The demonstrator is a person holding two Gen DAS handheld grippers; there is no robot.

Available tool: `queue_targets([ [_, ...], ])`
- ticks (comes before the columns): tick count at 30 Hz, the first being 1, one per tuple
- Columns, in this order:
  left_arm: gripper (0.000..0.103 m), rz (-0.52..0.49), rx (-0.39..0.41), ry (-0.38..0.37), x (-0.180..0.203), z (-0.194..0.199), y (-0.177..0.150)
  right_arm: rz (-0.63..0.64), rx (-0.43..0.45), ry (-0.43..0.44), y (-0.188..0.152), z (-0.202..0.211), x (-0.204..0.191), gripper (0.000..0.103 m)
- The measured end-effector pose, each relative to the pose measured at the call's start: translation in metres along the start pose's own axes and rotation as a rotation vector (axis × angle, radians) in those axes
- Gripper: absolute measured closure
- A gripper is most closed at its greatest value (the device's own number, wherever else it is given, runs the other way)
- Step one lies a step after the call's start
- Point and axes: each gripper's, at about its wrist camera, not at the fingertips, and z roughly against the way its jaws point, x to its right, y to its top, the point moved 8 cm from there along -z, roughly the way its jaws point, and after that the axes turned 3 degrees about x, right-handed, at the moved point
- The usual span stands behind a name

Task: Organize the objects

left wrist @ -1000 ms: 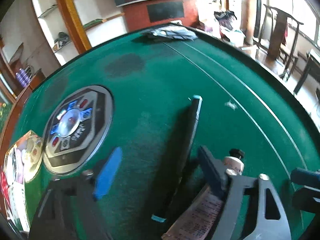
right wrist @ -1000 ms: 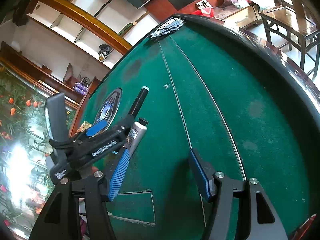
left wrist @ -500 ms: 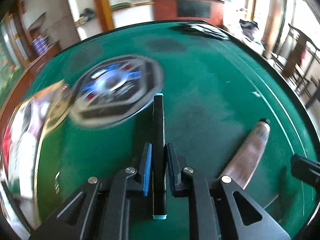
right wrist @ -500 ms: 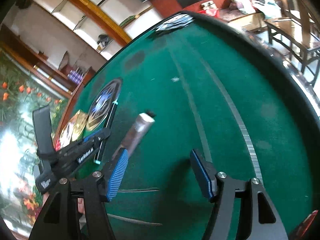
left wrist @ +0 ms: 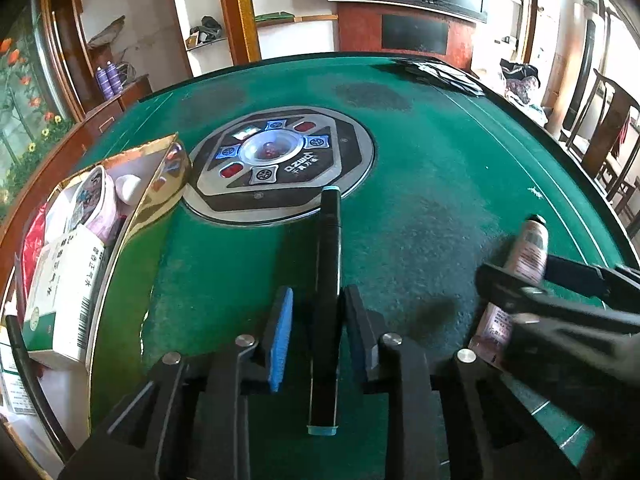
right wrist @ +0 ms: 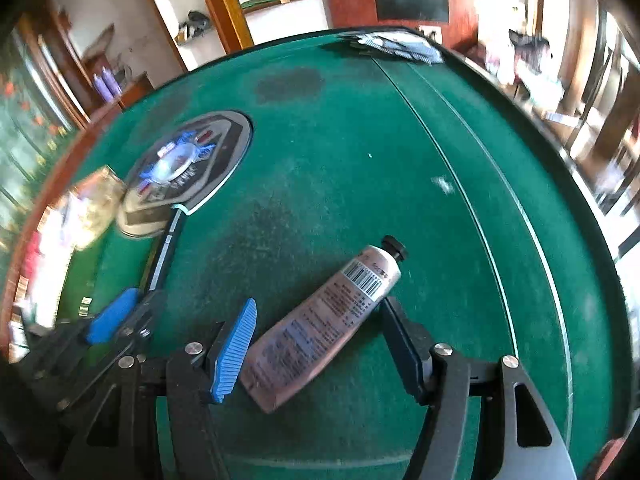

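1. Box (left wrist: 72,280) of packets sits at the green table's (left wrist: 420,184) left edge, beside the round centre panel (left wrist: 280,168).
2. Black marker (left wrist: 326,300) lies between the left gripper (left wrist: 314,334) pads, whose jaws have just been opening; gaps show on both sides.
3. Tube (right wrist: 320,328) lies slantwise between the right gripper's (right wrist: 316,344) wide-open jaws, ungripped.

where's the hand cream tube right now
In the right wrist view the hand cream tube lies flat on the green table, slanted between the right gripper's open fingers, cap pointing away, right of the black marker.
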Motion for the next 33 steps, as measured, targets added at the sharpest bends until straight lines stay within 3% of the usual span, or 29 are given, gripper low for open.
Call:
queue_targets([
  [1, 0.074, 0.007, 0.000, -0.003, -0.002, 0.000, 0.000, 0.057, 0.016, -0.056, 0.001, -0.002, -0.003, 0.046],
  [3, 0.073, 0.023, 0.000, -0.015, -0.005, -0.001, 0.000, 0.083, 0.030, -0.032, 0.000, -0.002, -0.009, 0.063],
  [5, 0.072, 0.022, 0.002, -0.014, -0.005, -0.001, -0.001, 0.087, 0.023, -0.031, 0.000, -0.001, -0.010, 0.088],
  [8, 0.072, 0.022, 0.002, -0.017, -0.004, -0.001, -0.001, 0.067, 0.021, -0.003, -0.003, 0.002, -0.005, 0.090],
  [9, 0.077, 0.021, 0.002, -0.026, -0.003, -0.001, -0.001, 0.055, 0.020, 0.014, -0.004, 0.004, -0.004, 0.090],
  [10, 0.089, 0.019, 0.004, -0.036, -0.002, 0.000, -0.001, 0.036, 0.017, 0.031, -0.006, 0.006, -0.003, 0.091],
  [16, 0.089, 0.028, -0.003, -0.065, -0.002, 0.004, -0.003, -0.023, 0.000, 0.104, -0.013, 0.013, 0.001, 0.091],
  [33, 0.089, 0.065, 0.037, -0.106, -0.007, 0.041, -0.012, -0.049, 0.051, 0.138, -0.021, 0.048, 0.007, 0.091],
])
